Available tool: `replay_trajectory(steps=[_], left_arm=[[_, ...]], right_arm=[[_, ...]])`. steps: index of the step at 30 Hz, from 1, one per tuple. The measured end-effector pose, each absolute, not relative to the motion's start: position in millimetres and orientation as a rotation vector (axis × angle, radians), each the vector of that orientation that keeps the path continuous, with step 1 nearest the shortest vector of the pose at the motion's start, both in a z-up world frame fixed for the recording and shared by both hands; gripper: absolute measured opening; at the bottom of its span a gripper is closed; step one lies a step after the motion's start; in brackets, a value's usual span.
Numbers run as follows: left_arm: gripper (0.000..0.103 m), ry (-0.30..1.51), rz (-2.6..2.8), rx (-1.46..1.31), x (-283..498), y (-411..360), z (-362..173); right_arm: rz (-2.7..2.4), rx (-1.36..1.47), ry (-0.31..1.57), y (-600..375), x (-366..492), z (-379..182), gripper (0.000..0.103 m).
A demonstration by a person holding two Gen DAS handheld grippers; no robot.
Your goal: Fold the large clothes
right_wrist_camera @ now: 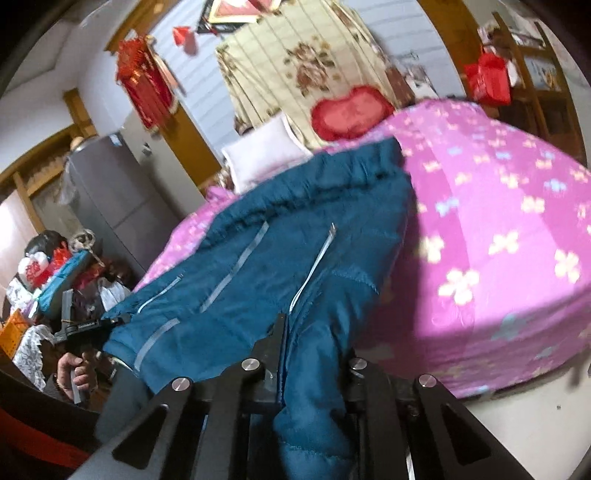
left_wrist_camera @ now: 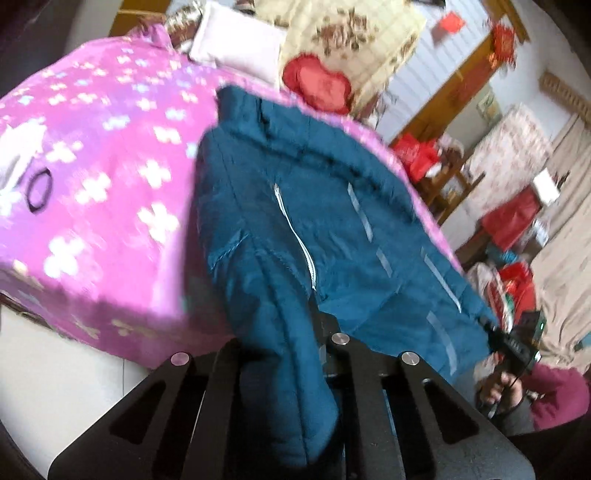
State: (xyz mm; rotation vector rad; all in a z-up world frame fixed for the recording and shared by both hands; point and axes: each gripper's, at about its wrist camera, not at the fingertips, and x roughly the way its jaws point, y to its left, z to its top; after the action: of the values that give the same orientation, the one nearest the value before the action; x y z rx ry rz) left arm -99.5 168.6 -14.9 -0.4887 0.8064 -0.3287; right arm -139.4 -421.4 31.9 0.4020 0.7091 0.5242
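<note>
A large teal padded jacket [left_wrist_camera: 314, 206] with pale zips lies spread on a bed with a pink flowered cover [left_wrist_camera: 92, 166]. My left gripper [left_wrist_camera: 284, 332] is shut on the jacket's near corner, and the fabric bunches between its fingers. In the right wrist view my right gripper [right_wrist_camera: 314, 343] is shut on the jacket [right_wrist_camera: 295, 240] at its other near corner. Each view shows the other gripper at the jacket's hem: the right gripper [left_wrist_camera: 513, 343] in the left wrist view, the left gripper [right_wrist_camera: 92, 325] in the right wrist view.
A white pillow [left_wrist_camera: 236, 48], a red heart cushion [left_wrist_camera: 317, 85] and a cream floral quilt [left_wrist_camera: 351, 33] lie at the head of the bed. A grey fridge [right_wrist_camera: 110, 192] and piled bags [right_wrist_camera: 55, 277] stand beside the bed. The pink bed cover shows in the right wrist view [right_wrist_camera: 498, 221].
</note>
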Motion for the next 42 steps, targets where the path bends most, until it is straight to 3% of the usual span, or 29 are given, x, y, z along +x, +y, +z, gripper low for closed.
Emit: replay_trajectory(steps=[13,20,28,37,42], left_arm=[[0.007,0.738,-0.288,-0.487,-147.5,192.8,20.3],[0.009,0.717,-0.235,-0.288,-167.7,175.0,33.6],[0.01,0.673,-0.135,-0.139,-146.8,155.3,29.2],[0.011,0.655,-0.181,-0.348,-100.5,175.8,53.0],[0.011,0.642,-0.152,-0.323,-75.6,164.7,55.7]], right_arm=[[0.526,0.31,0.633,-409.6,-193.2,73.4,0.013],[0.487,0.28,0.681,-407.5,-203.7,81.3,0.013],[0.391,0.3,0.763,-401.3,-184.3,79.6,0.013],[0.363,0.278,0.733,-393.9,-147.2,94.2,0.013],[0.335,0.278,0.71,-388.0,-122.8,92.5,0.013]])
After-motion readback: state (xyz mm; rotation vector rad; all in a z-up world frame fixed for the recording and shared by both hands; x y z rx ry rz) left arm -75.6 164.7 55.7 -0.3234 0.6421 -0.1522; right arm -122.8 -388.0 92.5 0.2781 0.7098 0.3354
